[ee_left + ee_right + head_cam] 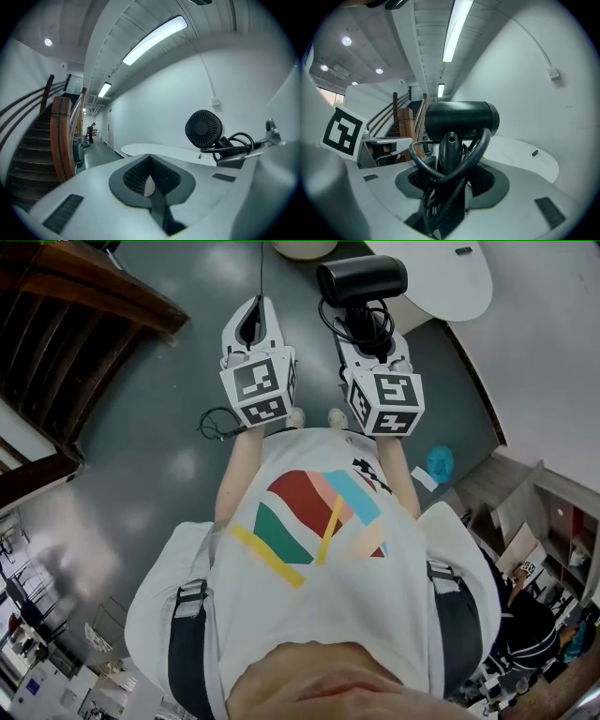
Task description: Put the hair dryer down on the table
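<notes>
Right gripper (pixel 447 174) jaws clamp the hair dryer (pixel 459 119) by its handle. The cord (pixel 474 149) is bundled in so nothing dangles. Worktop (pixel 525 161) lies ahead of the jaws, dryer not yet down. Left gripper (pixel 150 180) jaws are together, empty, idle alongside.

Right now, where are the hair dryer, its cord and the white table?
hair dryer (pixel 361 279), head view, on its black barrel.
cord (pixel 364 322), head view, on its coiled loops.
white table (pixel 445 285), head view, on its bare top.
</notes>
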The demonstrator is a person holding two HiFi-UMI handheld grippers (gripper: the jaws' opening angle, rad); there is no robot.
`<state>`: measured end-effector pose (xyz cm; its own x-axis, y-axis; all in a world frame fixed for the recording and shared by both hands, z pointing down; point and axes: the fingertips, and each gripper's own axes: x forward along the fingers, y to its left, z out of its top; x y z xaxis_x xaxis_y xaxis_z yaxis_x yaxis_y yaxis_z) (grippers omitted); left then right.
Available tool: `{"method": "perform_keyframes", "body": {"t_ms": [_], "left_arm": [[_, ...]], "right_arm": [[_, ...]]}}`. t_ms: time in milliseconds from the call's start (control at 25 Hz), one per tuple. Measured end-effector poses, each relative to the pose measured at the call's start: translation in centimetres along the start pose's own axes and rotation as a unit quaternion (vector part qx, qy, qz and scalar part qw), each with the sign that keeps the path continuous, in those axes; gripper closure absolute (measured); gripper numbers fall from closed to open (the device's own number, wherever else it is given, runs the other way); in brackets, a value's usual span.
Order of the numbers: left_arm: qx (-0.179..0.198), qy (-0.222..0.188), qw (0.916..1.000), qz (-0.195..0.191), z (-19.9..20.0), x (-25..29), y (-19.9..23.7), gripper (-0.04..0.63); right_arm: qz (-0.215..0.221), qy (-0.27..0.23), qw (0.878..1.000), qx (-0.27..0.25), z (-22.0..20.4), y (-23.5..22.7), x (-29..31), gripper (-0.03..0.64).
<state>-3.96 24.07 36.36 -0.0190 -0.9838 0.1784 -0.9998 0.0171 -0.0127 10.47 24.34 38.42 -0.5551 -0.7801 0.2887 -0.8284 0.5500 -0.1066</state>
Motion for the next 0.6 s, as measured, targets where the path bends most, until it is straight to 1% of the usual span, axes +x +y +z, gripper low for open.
{"method": "perform_keyframes", "body": {"t_ms": [400,600], "left_arm": [[-0.01,-0.016,0.9998,-0.009,0.3,0.9,4.7,0.58],[-0.015,-0.019,0.9997,0.001,-0.1,0.5,8.2,0.58]], "right_arm": [[-0.011,-0.014,1.0,0.026,0.5,2.5,2.3,0.398],[-0.011,-0.017,0.999,0.025,0.6,4.5,3.6,0.399]]}}
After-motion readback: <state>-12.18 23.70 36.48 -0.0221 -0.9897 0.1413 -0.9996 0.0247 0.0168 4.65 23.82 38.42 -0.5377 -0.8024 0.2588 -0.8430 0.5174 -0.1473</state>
